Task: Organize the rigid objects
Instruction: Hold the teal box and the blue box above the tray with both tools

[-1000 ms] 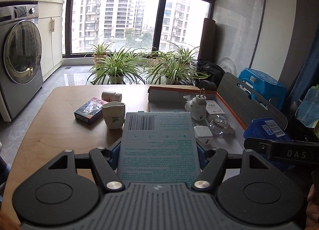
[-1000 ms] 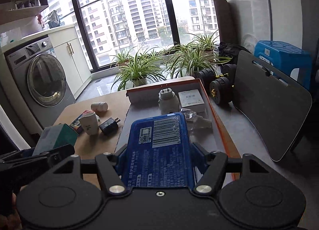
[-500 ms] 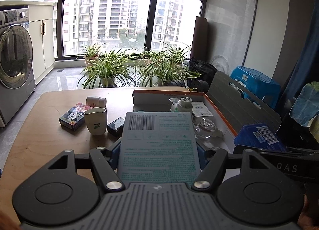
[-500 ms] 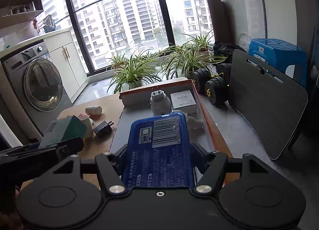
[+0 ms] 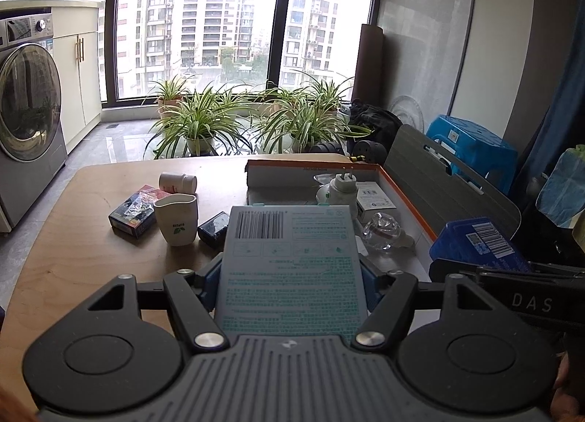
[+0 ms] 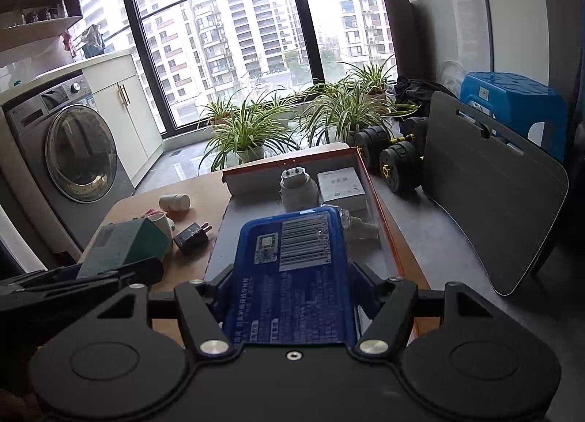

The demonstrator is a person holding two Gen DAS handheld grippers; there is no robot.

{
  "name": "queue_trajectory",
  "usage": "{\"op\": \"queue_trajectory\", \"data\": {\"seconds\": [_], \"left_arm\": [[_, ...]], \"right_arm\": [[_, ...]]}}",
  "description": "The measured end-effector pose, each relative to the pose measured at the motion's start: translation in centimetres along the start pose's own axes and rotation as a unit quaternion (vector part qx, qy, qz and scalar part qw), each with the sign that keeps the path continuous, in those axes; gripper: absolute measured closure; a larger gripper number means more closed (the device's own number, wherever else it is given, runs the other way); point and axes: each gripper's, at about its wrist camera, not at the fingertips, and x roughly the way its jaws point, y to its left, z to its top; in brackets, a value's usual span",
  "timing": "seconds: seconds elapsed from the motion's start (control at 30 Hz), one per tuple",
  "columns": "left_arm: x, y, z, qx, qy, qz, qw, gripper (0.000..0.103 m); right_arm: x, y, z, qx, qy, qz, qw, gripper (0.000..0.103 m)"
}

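Left gripper (image 5: 290, 268) clamped on pale teal box (image 5: 290, 268), right gripper (image 6: 290, 264) clamped on blue packet (image 6: 290, 264); both held above wooden table (image 5: 73, 239), near orange-rimmed tray (image 5: 406, 202) holding white plug adapter (image 5: 342, 189)

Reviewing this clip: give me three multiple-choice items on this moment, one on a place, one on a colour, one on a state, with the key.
1. Where does the white plug adapter stand?
A. inside the orange-rimmed tray
B. on the bare table beside the mug
C. on the blue stool

2. What colour is the pack in the right gripper?
A. red
B. blue
C. yellow

3. How does the small white bottle lie?
A. upright
B. inside the mug
C. on its side

Key: 1 A, it stands within the tray's rim beside a white box. 2 B, the blue pack fills the jaws. 3 C, it lies flat on the table behind the white mug.
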Motion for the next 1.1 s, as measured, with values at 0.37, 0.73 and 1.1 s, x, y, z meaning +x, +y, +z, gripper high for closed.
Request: {"op": "queue_trajectory", "data": {"seconds": [0.37, 0.73, 1.1], "left_arm": [[0.1, 0.2, 0.1, -0.002, 0.0, 0.003, 1.0, 0.031], [0.2, 0.4, 0.4, -0.005, 0.0, 0.006, 1.0, 0.031], [0.3, 0.7, 0.5, -0.009, 0.0, 0.007, 0.9999, 0.031]], "right_arm": [[0.6, 0.8, 0.5, -0.004, 0.003, 0.005, 1.0, 0.024], [1.1, 1.5, 0.6, -0.009, 0.006, 0.009, 1.0, 0.024], [1.4, 1.7, 0.7, -0.013, 0.009, 0.012, 1.0, 0.024]]}}
